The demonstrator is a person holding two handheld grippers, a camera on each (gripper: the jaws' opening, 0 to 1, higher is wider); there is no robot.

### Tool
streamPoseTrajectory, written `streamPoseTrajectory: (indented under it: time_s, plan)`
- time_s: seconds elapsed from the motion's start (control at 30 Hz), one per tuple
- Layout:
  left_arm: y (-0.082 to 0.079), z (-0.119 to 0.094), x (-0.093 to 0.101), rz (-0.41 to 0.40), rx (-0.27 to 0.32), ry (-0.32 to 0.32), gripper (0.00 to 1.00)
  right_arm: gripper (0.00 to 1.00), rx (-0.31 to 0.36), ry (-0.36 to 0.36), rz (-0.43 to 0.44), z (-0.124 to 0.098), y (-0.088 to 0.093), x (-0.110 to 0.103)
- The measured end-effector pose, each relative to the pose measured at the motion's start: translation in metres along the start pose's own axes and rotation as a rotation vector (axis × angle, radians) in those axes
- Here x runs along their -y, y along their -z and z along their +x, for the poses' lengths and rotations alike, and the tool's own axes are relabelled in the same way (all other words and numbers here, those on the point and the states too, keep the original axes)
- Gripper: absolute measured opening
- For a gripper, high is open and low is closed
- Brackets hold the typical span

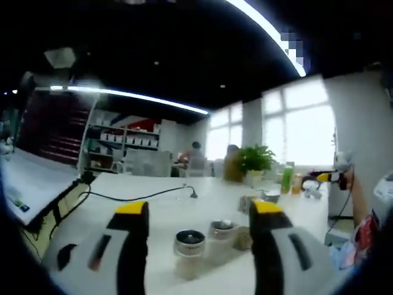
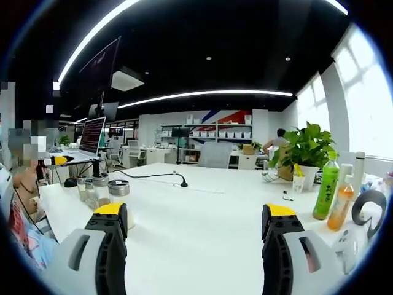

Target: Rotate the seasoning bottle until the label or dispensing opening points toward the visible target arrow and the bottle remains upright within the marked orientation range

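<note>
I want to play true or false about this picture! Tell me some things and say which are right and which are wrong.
1. The left gripper is open, with nothing between its fingers. True.
2. The right gripper is squeezing a bottle. False: it is open and holds nothing.
3. The little seasoning jars stand upright on the white table. True.
4. The green drink bottle lies tipped over. False: it stands upright.
5. A potted plant sits on the table. True.
</note>
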State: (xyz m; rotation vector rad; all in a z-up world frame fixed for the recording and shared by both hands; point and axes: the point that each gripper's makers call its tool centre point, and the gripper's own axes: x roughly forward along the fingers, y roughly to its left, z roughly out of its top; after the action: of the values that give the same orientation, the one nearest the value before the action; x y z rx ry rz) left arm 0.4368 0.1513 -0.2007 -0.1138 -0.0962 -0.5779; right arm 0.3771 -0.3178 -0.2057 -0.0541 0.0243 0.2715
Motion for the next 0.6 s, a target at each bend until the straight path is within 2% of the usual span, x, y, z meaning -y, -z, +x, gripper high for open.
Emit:
streamPoseTrajectory:
  time_s: [0.13,0.23,0.37,0.5,0.6]
  plan:
    - [-0.006,-0.011,-0.001,0.007,-0.013,-0.032,0.73,0.94,0.007,0.008,-0.005,-0.002,-0.002,0.0]
    - [-0.012,-0.02,-0.004,0.037,-0.011,-0.065,0.82,0.94,0.005,0.011,-0.007,-0.003,-0.002,0.0]
    - [-0.025,-0.033,-0.008,0.062,0.012,-0.091,0.81,0.94,0.006,0.007,-0.01,-0.002,-0.003,-0.001]
    - [-0.026,-0.043,-0.018,0.095,-0.019,-0.157,0.82,0.94,0.004,0.007,-0.009,-0.002,-0.002,-0.001]
    - [-0.022,-0.046,-0.018,0.084,-0.049,-0.151,0.83,0.94,0.002,0.01,-0.007,-0.002,-0.002,0.0]
